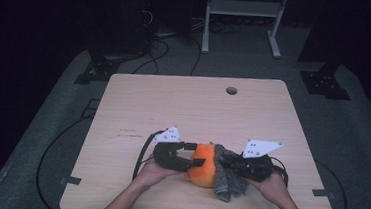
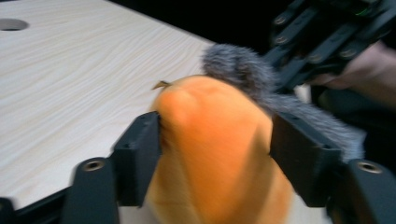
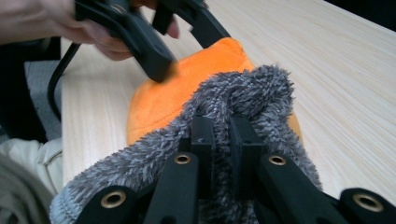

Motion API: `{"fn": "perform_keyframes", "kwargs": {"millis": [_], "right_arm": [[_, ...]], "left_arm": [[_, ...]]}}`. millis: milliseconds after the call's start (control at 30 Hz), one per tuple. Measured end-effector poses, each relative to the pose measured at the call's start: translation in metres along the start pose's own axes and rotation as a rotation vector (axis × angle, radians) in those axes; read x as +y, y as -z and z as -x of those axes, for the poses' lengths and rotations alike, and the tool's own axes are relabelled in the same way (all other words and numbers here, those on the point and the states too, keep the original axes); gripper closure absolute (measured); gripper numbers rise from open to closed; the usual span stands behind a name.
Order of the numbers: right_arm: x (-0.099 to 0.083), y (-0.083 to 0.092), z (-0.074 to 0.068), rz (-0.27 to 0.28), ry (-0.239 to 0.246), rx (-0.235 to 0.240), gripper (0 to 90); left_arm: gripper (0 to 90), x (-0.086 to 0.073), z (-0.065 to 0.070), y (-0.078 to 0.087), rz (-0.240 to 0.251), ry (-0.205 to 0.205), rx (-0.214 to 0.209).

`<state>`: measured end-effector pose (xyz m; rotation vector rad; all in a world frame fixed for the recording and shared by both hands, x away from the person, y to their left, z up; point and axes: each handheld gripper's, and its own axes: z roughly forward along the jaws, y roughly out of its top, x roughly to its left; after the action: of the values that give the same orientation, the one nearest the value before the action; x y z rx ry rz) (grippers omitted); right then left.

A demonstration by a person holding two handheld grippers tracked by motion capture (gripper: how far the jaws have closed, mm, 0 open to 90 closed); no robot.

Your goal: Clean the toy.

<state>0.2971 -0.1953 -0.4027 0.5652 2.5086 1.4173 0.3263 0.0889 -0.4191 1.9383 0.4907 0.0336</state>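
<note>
Wooden table (image 1: 138, 106); left gripper (image 2: 215, 140) clasping blurred orange plush (image 2: 219, 154); right gripper (image 3: 222, 135) pinching grey sock (image 3: 252, 93).

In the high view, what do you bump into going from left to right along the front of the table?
Left hand → left gripper → orange plush toy → grey fuzzy sock → right gripper body → right hand.

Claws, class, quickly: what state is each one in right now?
Left claw: around the orange plush toy, pads touching its sides.
Right claw: shut on the grey fuzzy sock.
</note>
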Motion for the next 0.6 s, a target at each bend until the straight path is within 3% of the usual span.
{"fn": "perform_keyframes", "kwargs": {"millis": [67,200,300,367,500,533,600], "right_arm": [[0.004,0.001,-0.004,-0.010,0.007,0.008,81.4],[0.019,0.004,-0.012,0.023,0.040,0.032,81.4],[0.021,-0.004,-0.013,-0.019,0.067,0.049,81.6],[0.016,-0.002,-0.008,-0.024,0.054,0.058,81.7],[0.003,0.009,0.010,-0.007,-0.030,0.053,81.3],[0.001,0.009,0.013,-0.006,-0.043,0.052,81.2],[-0.003,0.005,0.014,-0.001,-0.059,0.043,81.3]], "left_arm": [[40.3,-0.002,0.003,-0.001,-0.006,-0.027,0.004],[43.7,0.001,0.011,-0.002,-0.037,-0.139,0.021],[45.4,0.002,0.012,0.003,-0.058,-0.179,0.019],[47.2,0.000,0.011,0.005,-0.060,-0.185,0.018],[45.7,0.000,0.008,0.004,-0.054,-0.168,0.010],[42.2,0.000,0.006,0.004,-0.051,-0.148,0.007],[25.5,0.003,0.005,0.001,-0.071,-0.086,-0.016]]}}
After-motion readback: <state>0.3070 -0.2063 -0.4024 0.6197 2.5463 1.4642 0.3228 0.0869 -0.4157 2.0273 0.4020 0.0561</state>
